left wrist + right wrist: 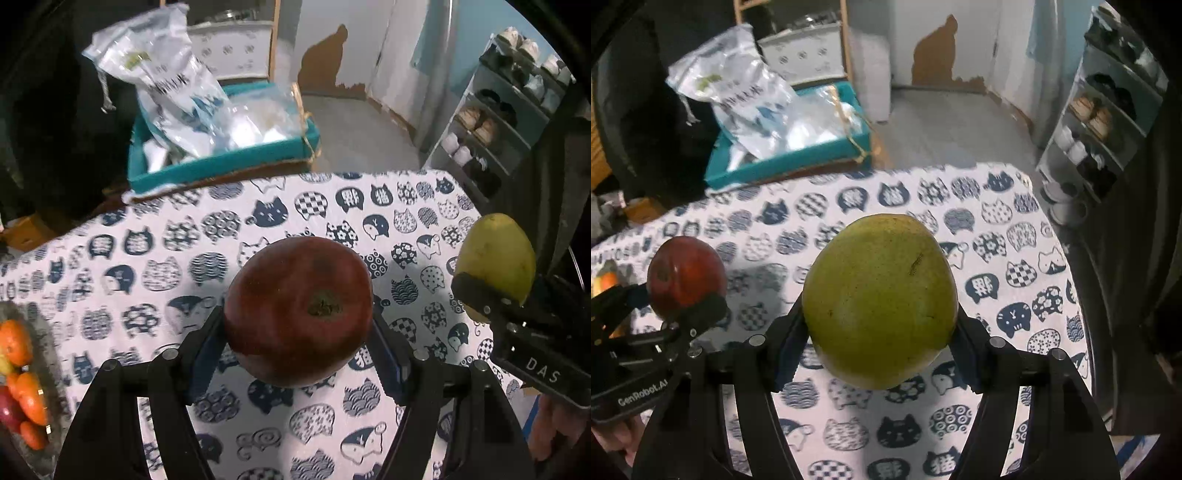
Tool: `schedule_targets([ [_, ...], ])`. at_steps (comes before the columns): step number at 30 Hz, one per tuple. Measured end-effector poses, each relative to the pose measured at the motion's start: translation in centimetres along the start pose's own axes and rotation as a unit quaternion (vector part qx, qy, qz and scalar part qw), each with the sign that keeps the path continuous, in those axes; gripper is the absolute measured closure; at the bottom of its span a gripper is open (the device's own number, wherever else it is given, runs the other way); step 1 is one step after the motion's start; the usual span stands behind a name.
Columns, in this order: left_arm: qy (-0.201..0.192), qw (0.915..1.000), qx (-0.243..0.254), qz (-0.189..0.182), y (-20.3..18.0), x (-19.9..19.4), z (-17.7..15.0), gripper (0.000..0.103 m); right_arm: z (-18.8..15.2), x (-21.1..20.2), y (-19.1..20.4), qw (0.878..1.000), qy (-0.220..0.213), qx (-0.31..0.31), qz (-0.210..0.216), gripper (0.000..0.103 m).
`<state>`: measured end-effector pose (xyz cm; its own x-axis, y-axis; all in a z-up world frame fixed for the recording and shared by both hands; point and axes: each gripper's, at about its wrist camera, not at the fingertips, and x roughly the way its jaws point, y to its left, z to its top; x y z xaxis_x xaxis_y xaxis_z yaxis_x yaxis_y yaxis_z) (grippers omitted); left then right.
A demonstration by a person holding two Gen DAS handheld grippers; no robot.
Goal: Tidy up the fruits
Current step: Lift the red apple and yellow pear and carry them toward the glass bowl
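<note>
My left gripper [297, 325] is shut on a dark red apple [297, 310] and holds it above the cat-print tablecloth [155, 236]. My right gripper [879, 325] is shut on a green pear [881, 299], also held above the cloth. In the left wrist view the pear [496, 254] and right gripper show at the right edge. In the right wrist view the apple [685, 277] and left gripper show at the left. A grey bowl [51, 354] with oranges [27, 395] and other fruit sits at the table's left edge.
A teal tray [229, 162] with plastic bags [173, 81] stands beyond the table's far edge. A shoe rack [498, 122] stands at the far right on the floor. The table's right edge drops off near the pear.
</note>
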<state>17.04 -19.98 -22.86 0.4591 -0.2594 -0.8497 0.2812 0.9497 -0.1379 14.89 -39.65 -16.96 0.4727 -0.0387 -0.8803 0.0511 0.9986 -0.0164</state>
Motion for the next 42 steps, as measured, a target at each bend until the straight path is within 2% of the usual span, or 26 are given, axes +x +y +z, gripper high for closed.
schedule_targets([
  [11, -0.056, 0.9984, -0.01, 0.01, 2.2, -7.4, -1.1, 0.029, -0.1, -6.0, 3.8, 0.998, -0.043, -0.034, 0.027, 0.034],
  [26, -0.126, 0.9911, -0.032, 0.03, 7.3, -17.3, -3.1, 0.029, -0.2, -12.0, 9.7, 0.991, -0.087, -0.074, 0.064, 0.034],
  [34, -0.149, 0.9857, -0.057, 0.055, 11.2, -20.9, -4.5, 0.029, 0.1, -13.8, 13.1, 0.986, -0.105, -0.092, 0.09, 0.034],
  [42, -0.16, 0.9795, -0.087, 0.085, 14.9, -22.9, -6.0, 0.029, -0.1, -13.9, 17.4, 0.981, -0.104, -0.122, 0.114, 0.034],
])
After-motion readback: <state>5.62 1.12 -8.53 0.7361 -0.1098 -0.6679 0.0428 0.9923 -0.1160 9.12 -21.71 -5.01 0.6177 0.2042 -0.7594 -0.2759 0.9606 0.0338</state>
